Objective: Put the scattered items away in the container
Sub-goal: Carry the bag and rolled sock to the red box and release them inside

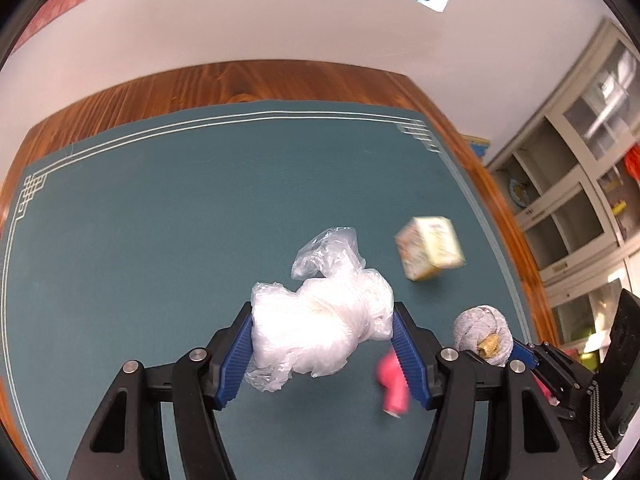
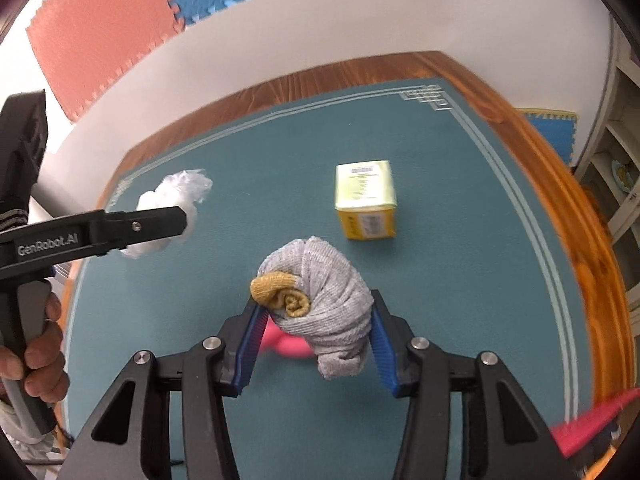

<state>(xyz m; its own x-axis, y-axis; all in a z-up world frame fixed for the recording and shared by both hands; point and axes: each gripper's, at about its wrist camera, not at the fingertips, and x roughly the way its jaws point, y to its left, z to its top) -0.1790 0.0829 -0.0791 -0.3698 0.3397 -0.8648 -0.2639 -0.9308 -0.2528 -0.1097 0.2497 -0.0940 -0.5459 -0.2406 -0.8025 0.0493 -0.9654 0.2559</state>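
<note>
My left gripper (image 1: 322, 320) is shut on a crumpled clear plastic bag (image 1: 320, 320) and holds it above the green mat (image 1: 160, 240); the bag also shows in the right wrist view (image 2: 176, 196). My right gripper (image 2: 316, 312) is shut on a rolled grey sock with a mustard toe (image 2: 320, 300), also seen in the left wrist view (image 1: 484, 334). A yellow carton (image 2: 366, 200) lies on the mat ahead, blurred in the left wrist view (image 1: 430, 246). A pink item (image 1: 394, 384) lies on the mat under the grippers, partly hidden (image 2: 288, 344).
The mat covers a wooden table (image 1: 200, 84) with its edge at the far side and right. A cabinet with shelves (image 1: 580, 180) stands to the right. A pink-red edge (image 2: 592, 424) shows at the lower right. Foam floor tiles (image 2: 120, 32) lie beyond the table.
</note>
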